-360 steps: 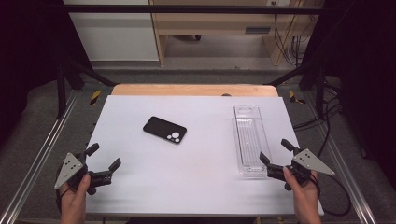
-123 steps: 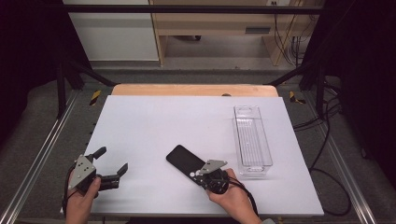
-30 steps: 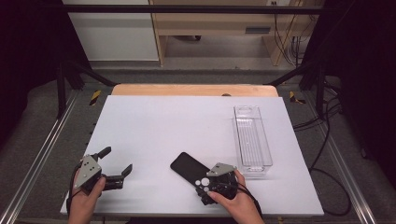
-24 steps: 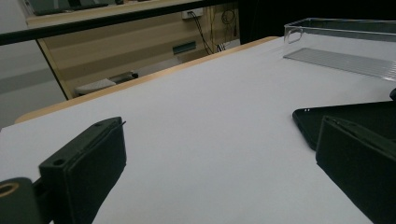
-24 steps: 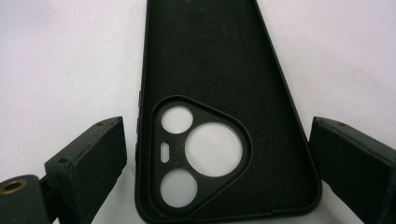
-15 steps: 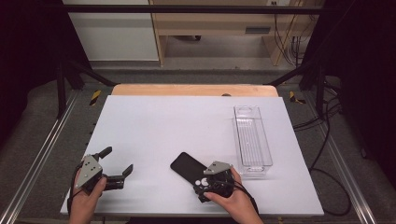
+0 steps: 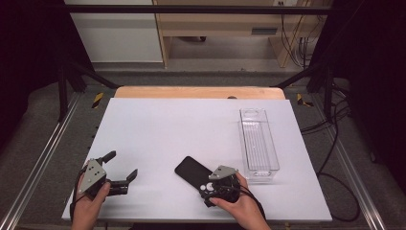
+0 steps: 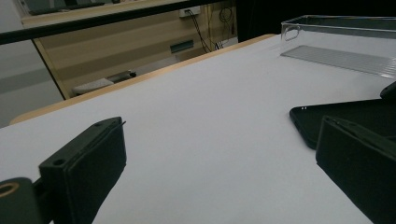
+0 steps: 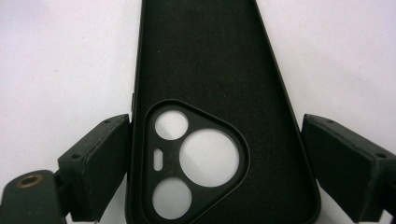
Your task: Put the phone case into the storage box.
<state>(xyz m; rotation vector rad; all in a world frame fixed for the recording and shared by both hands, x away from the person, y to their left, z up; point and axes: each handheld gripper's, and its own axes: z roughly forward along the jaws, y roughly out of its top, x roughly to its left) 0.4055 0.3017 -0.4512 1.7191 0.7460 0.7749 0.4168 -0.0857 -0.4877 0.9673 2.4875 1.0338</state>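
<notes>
The black phone case (image 7: 196, 173) lies flat on the white worktop (image 7: 182, 124), near the front edge and a little right of the middle. The right tongs (image 9: 215, 163) sit over its camera end with one jaw on each side. These jaws have just been closing. The left jaw looks to touch the case and the right jaw has a small gap. The left tongs (image 7: 122, 167) rest wide and empty at the near left. A clear tray (image 7: 258, 141) stands just right of the case.

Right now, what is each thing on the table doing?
Phone case: lying flat, camera cutouts up, between the right gripper's jaws.
Bin: upright, empty.
Right gripper: jaws just been closing around the case; left jaw touching its edge, right jaw a little off.
Left gripper: jaws open, holding nothing.
</notes>
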